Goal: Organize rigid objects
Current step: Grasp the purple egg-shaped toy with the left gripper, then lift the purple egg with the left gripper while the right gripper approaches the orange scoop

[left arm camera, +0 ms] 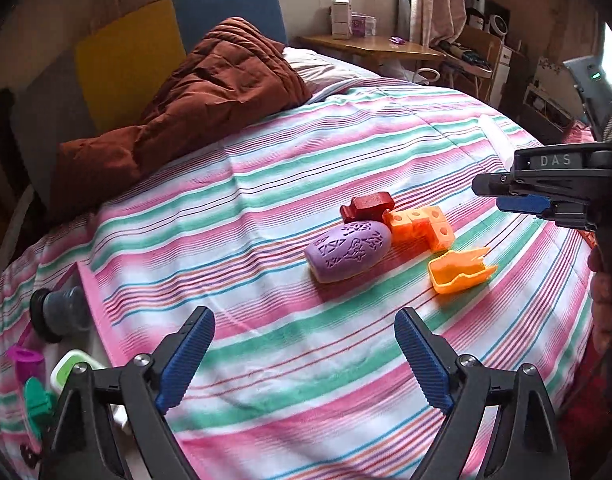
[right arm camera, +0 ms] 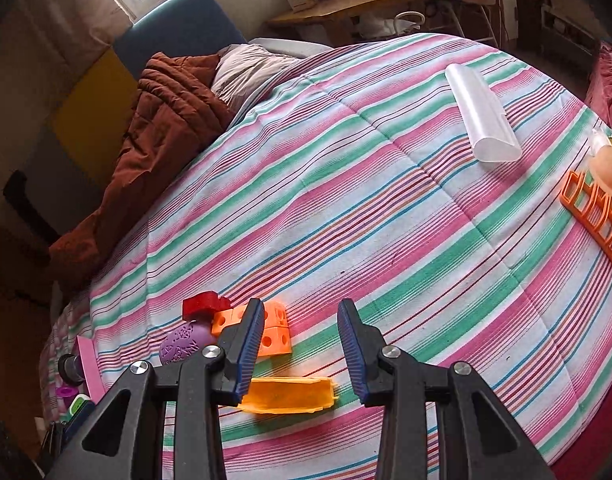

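Striped bedspread [left arm camera: 266, 200] fills both views. Brown quilt [left arm camera: 194, 96] bunched at 10 o'clock in the left wrist view. White cylinder [right arm camera: 481, 116] lies at 2 o'clock in the right wrist view, well apart from the toys.

Toy cluster, left wrist view, 1 o'clock of centre: purple embossed oval [left arm camera: 349, 249] touching orange cube block [left arm camera: 421, 226]; dark red piece [left arm camera: 367, 205] just behind; orange open shell [left arm camera: 459, 270] near, at 4 o'clock of them.

Left gripper [left arm camera: 304, 354]: jaws wide apart, holding nothing. Right gripper [right arm camera: 302, 346]: jaws apart, empty, above the shell.
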`<action>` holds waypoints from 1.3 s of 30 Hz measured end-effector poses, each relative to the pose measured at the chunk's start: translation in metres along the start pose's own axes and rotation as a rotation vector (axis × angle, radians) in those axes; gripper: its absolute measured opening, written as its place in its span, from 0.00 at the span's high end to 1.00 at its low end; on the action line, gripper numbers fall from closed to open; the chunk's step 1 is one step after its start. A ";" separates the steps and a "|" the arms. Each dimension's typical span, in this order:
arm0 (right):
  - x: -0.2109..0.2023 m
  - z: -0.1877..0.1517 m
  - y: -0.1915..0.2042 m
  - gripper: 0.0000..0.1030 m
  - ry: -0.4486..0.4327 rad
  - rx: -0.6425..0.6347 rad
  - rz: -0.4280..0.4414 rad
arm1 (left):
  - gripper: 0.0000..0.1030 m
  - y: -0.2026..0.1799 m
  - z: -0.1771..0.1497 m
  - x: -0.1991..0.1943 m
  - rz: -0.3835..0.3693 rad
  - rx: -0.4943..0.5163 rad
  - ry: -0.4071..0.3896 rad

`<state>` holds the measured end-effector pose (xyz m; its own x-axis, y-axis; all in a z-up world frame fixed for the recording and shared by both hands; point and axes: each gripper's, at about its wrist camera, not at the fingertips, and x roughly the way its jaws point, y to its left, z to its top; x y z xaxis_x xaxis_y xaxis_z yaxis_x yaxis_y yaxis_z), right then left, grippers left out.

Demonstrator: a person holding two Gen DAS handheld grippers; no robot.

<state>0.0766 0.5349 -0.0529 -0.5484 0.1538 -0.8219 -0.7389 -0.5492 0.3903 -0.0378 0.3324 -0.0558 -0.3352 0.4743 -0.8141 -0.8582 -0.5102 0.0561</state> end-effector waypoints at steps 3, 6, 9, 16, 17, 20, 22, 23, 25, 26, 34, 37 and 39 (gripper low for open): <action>0.001 0.001 0.000 0.63 0.008 0.003 0.006 | 0.08 -0.009 0.016 0.023 0.004 0.071 0.023; 0.004 0.002 -0.001 0.63 0.019 0.014 0.019 | 0.05 -0.015 0.028 0.042 0.011 0.129 0.035; 0.006 0.003 -0.002 0.63 0.026 0.019 0.026 | 0.05 -0.018 0.039 0.058 -0.008 0.170 0.053; 0.009 0.003 -0.004 0.63 0.041 0.037 0.037 | 0.08 -0.030 0.047 0.090 -0.016 0.268 0.084; 0.010 0.003 -0.005 0.63 0.042 0.038 0.036 | 0.13 -0.029 0.047 0.091 -0.041 0.258 0.077; 0.011 0.003 -0.006 0.63 0.043 0.041 0.032 | 0.52 -0.025 0.047 0.089 -0.148 0.159 0.102; 0.012 0.003 -0.006 0.63 0.047 0.047 0.034 | 0.56 -0.026 0.042 0.084 -0.119 0.139 0.093; 0.012 0.003 -0.007 0.63 0.048 0.047 0.034 | 0.56 -0.025 0.037 0.081 -0.117 0.112 0.088; 0.012 0.003 -0.007 0.63 0.048 0.049 0.031 | 0.56 -0.021 0.025 0.072 -0.108 0.048 0.083; 0.012 0.003 -0.008 0.63 0.050 0.053 0.033 | 0.56 -0.020 0.018 0.067 -0.103 0.021 0.081; 0.019 0.001 -0.009 0.63 0.085 0.053 0.054 | 0.57 -0.029 -0.052 0.017 -0.031 -0.076 0.033; 0.021 -0.001 -0.003 0.63 0.091 0.025 0.049 | 0.57 -0.030 -0.072 0.002 -0.003 -0.106 0.008; 0.022 -0.002 0.000 0.63 0.094 0.003 0.052 | 0.57 -0.031 -0.082 -0.005 0.006 -0.108 -0.003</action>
<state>0.0651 0.5363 -0.0721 -0.5466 0.0475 -0.8360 -0.7119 -0.5521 0.4341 0.0227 0.2868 -0.1007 -0.3419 0.4733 -0.8119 -0.8094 -0.5873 -0.0015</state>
